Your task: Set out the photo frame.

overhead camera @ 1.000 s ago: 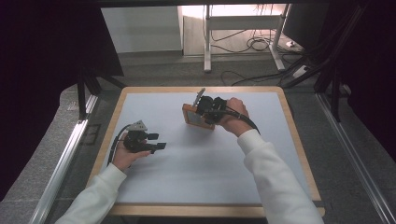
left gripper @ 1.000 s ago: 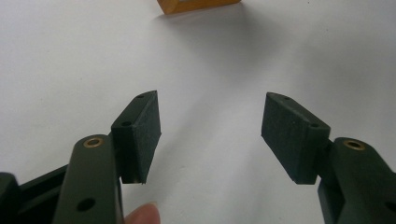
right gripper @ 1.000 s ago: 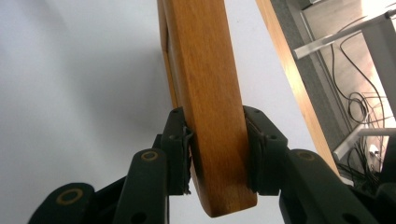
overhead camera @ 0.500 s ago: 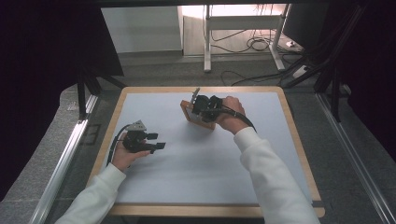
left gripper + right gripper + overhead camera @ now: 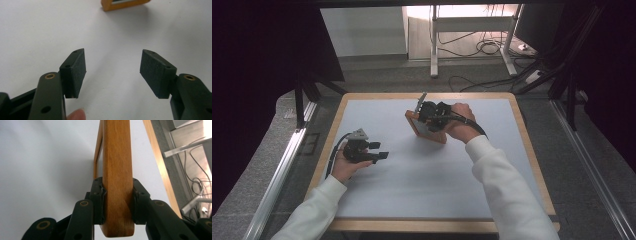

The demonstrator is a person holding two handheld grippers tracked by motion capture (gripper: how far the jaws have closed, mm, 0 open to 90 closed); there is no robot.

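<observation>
Picture frame (image 5: 117, 170): wooden, clamped edgewise in my right gripper (image 5: 117, 202), tilted on the table (image 5: 377, 200); could twist loose. My left gripper (image 5: 112, 72) is apart, idle.

A bench (image 5: 362, 107) with a pale top and a light wooden rim carries a small wooden frame (image 5: 419, 129), which rests tilted on its lower edge toward the far middle.

A wooden frame (image 5: 426, 129) is gripped by the right gripper (image 5: 428, 113) and stood tilted on the table (image 5: 422, 190). Well apart to its left, the left gripper (image 5: 379, 152) is held open.
</observation>
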